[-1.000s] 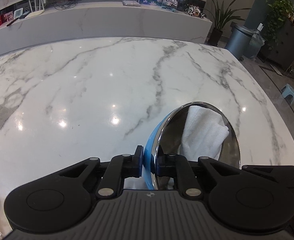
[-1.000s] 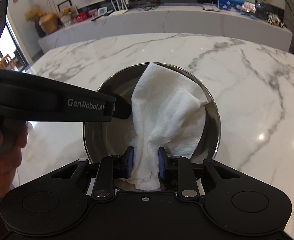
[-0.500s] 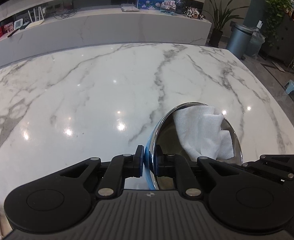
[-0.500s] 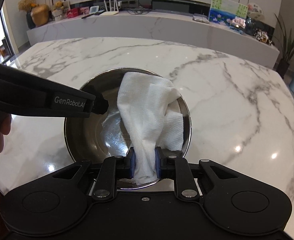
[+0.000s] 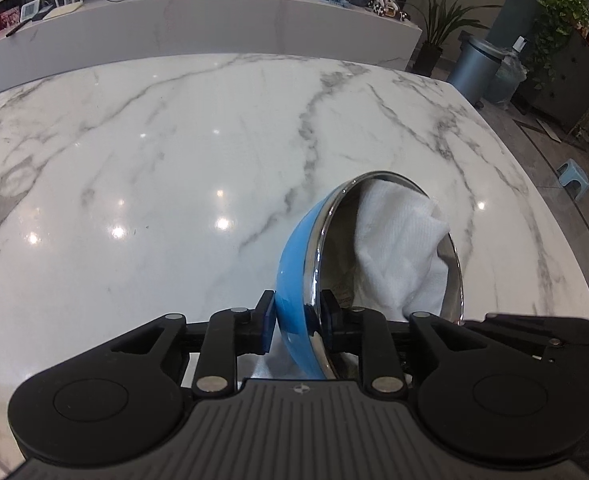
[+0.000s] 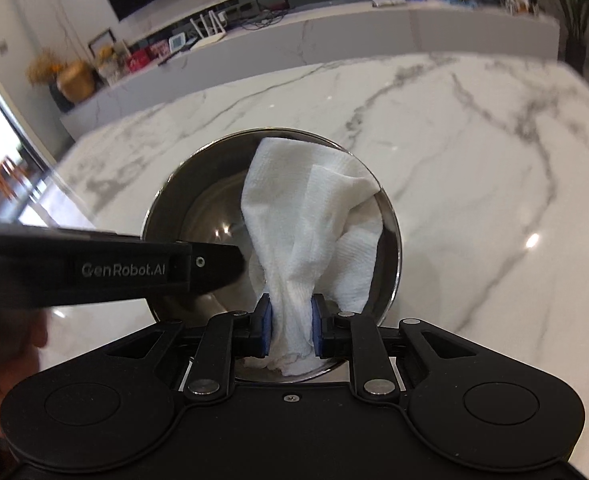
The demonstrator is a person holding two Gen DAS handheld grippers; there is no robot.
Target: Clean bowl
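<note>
The bowl (image 5: pixel 298 264) is blue outside and shiny steel inside. My left gripper (image 5: pixel 297 322) is shut on its rim and holds it tilted on edge above the marble table (image 5: pixel 174 168). In the right wrist view the bowl (image 6: pixel 198 208) opens toward me. My right gripper (image 6: pixel 291 328) is shut on a white cloth (image 6: pixel 314 216), which is pressed into the right side of the bowl. The cloth also shows inside the bowl in the left wrist view (image 5: pixel 398 240). The left gripper's body (image 6: pixel 106 268) crosses the bowl's left side.
The marble table's right edge (image 5: pixel 542 200) drops to the floor, with a grey bin (image 5: pixel 474 68) and plants beyond. A long white counter (image 5: pixel 214 16) with small items runs behind the table. A hand (image 6: pixel 10 344) holds the left gripper.
The bowl has been tipped more upright, showing more of its blue outside. The cloth has shifted toward the bowl's right side. The right wrist view has swung and is slightly blurred.
</note>
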